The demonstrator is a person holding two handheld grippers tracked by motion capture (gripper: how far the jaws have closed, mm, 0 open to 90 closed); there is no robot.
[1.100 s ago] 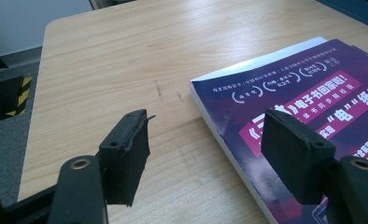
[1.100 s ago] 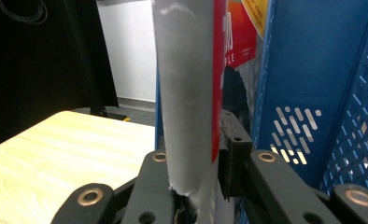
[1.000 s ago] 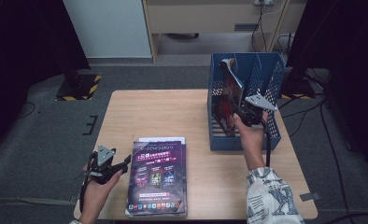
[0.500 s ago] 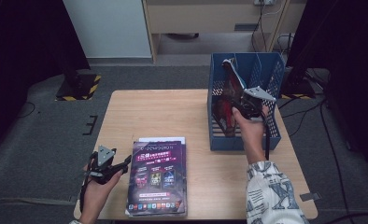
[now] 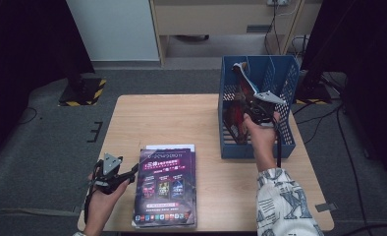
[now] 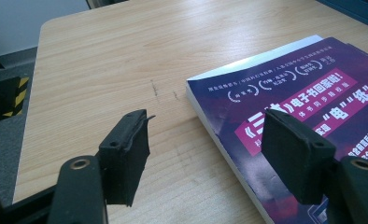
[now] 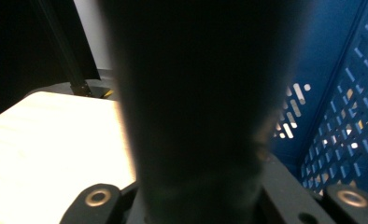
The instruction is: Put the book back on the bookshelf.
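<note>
A dark magazine (image 5: 244, 86) stands tilted inside the blue mesh file rack (image 5: 285, 142) at the table's right. My right gripper (image 5: 250, 109) is shut on its lower edge. Its jaws have just been closing with the magazine between them. In the right gripper view the dark magazine (image 7: 196, 93) rises straight out of the right gripper (image 7: 196, 200) and hides the pads, with the blue rack (image 7: 341, 93) behind. A stack of purple magazines (image 5: 166, 187) lies flat at the front of the table. My left gripper (image 5: 131, 172) is open at its left edge, and in the left gripper view (image 6: 205, 144) the near corner of the stack (image 6: 303, 93) lies between the jaws.
The wooden table (image 5: 172, 123) is bare between the stack and the rack. The rack has several upright dividers. Grey carpet surrounds the table, with a yellow-black striped base (image 5: 83, 93) at the far left and cables (image 5: 329, 113) on the floor at the right.
The right hand has lifted a little and tipped the magazine higher in the rack, its top corner now above the rim. The left hand and the stack have stayed put.
</note>
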